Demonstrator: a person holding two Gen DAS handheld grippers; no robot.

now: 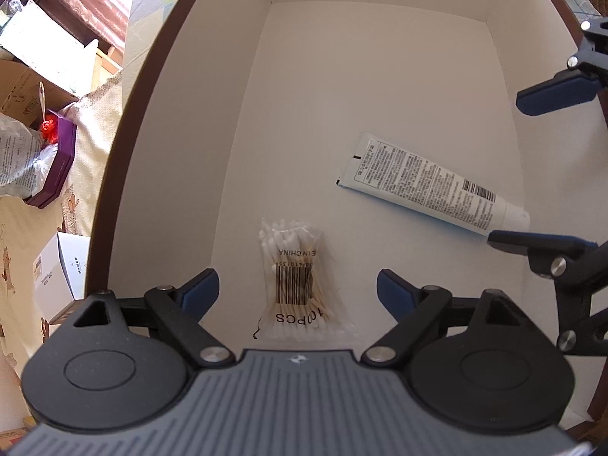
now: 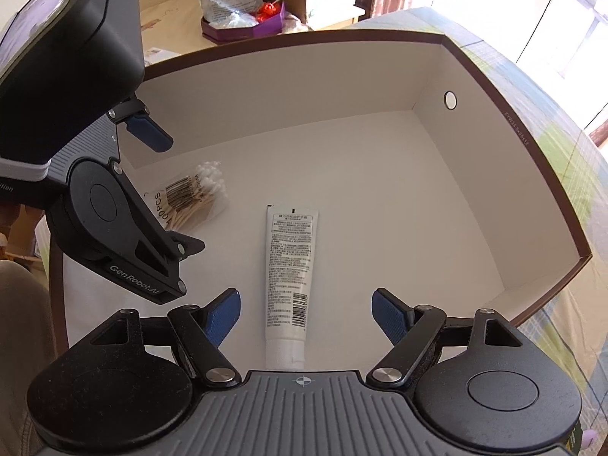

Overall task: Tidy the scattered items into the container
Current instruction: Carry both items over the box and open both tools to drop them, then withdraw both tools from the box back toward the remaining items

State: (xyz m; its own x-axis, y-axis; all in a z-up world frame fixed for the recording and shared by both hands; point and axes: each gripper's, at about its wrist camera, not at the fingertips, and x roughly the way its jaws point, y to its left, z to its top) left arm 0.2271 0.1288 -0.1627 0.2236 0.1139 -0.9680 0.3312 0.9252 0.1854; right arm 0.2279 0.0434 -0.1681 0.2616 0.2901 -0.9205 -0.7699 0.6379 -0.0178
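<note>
A: Lying flat on the white floor of the box (image 2: 539,197): a tube (image 2: 289,271) and a bag of swabs (image 1: 294,285), well apart. Both are inside already.

B: Claws?

A: Left gripper (image 1: 298,292) spread wide, nothing between its pads, hanging right over the swabs. Right gripper (image 2: 306,313) also spread, empty, straddling the tube's cap end without touching it, as far as the wrist view shows.

B: So released, or about to lift out?

A: One moment fits either. Whether other items remain outside cannot be told; neither view shows any loose on the table.

B: Risks?

A: Both tools crowd the same box. The left gripper's body sits close beside the right one's fingers, so a careless pull-back could knock them together. A finger catching the swab bag's loose plastic could drag it up and out. The tube, being round, might roll if nudged.

B: Surroundings?

A: Box has a brown rim and smooth white card lining, resting on a pastel checked cloth (image 2: 562,159). Beyond it, a purple tray (image 2: 243,28) with a crinkled bag, cardboard cartons, bright window light at right.
</note>
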